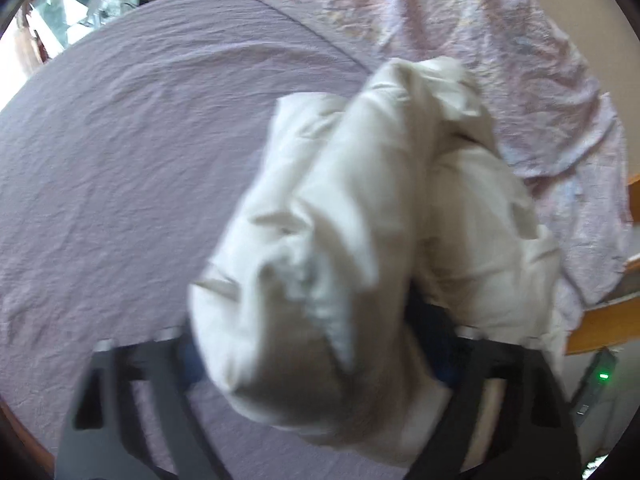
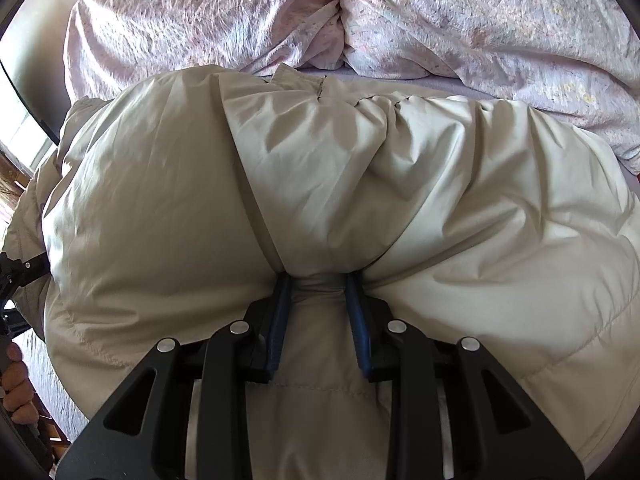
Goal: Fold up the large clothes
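A cream padded jacket [image 2: 192, 208] lies bunched on the bed and fills the right wrist view. My right gripper [image 2: 318, 280] is shut on a pinched fold of it, blue pads on both sides of the fabric. In the left wrist view a sleeve or end of the same jacket [image 1: 352, 220] hangs blurred over my left gripper [image 1: 320, 360]; its jaws stand wide with the bundle between them, and the fingertips are hidden. The other gripper shows at the left edge of the right wrist view [image 2: 16, 276].
A lilac bed sheet [image 1: 120, 160] covers the mattress. A crumpled floral duvet [image 2: 440, 12] lies along the far side, also in the left wrist view [image 1: 480, 40]. A wooden bed frame edge [image 1: 600, 320] is at the right. A person's hand [image 2: 16, 384] is at lower left.
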Demonstrator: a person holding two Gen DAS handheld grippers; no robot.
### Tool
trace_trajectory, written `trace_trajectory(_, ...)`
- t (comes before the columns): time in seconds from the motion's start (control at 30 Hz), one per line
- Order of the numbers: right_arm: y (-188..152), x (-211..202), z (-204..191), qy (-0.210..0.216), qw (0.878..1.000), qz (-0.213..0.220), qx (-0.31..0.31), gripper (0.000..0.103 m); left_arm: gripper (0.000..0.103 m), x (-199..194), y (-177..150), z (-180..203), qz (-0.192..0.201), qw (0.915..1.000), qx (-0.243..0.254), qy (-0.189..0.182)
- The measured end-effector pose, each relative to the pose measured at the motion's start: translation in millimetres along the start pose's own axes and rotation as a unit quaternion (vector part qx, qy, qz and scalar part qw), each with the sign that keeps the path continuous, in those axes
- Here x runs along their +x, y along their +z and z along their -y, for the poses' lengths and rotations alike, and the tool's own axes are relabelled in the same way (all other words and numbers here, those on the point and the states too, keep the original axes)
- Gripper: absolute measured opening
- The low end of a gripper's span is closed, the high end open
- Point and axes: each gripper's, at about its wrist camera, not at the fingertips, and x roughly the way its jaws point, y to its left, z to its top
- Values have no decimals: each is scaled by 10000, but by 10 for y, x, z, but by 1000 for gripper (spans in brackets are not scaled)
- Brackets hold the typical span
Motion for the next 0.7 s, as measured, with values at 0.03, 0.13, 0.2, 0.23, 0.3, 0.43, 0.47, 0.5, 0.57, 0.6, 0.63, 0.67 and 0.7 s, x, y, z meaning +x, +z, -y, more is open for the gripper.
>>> trace_trajectory(0.03,0,0,1,2,10000,1,-6,30,59,-18,-4,32,22,10000,38,10)
trace_trajectory(0.13,0,0,3,15,10000,-2,-18,30,42,-90,-3,144,115,9997,207,76)
trace_trajectory(0.2,-3,-2,1,14,10000,4,-37,30,36,-150,8,191,161,9996,228,25)
trace_trajectory(0.23,-3,-2,-2,11,10000,6,-43,30,33,-189,16,212,179,9996,232,-16)
trace_trajectory(0.3,-4,-3,-8,-5,10000,10,-68,30,31,-266,26,269,234,9993,282,-77)
trace_trajectory(0.43,2,3,-18,-24,9999,6,-106,30,30,-468,33,417,420,9976,478,-260)
trace_trajectory(0.47,3,4,-21,-27,9999,5,-120,30,29,-516,28,465,465,9970,526,-322)
trace_trajectory(0.5,3,7,-22,-29,9999,4,-132,30,29,-558,20,499,497,9965,562,-373)
trace_trajectory(0.57,6,12,-21,-28,9999,-3,-145,30,29,-643,10,616,565,9949,659,-507)
trace_trajectory(0.6,7,13,-24,-26,9999,-5,-147,30,29,-690,-4,693,601,9938,729,-591)
trace_trajectory(0.63,10,14,-24,-18,9999,-11,-152,30,29,-726,-16,767,628,9927,792,-666)
trace_trajectory(0.67,12,16,-23,-6,9999,-15,-155,30,29,-762,-34,826,650,9915,848,-736)
trace_trajectory(0.7,13,18,-20,9,9999,-18,-157,30,29,-810,-62,900,676,9899,928,-827)
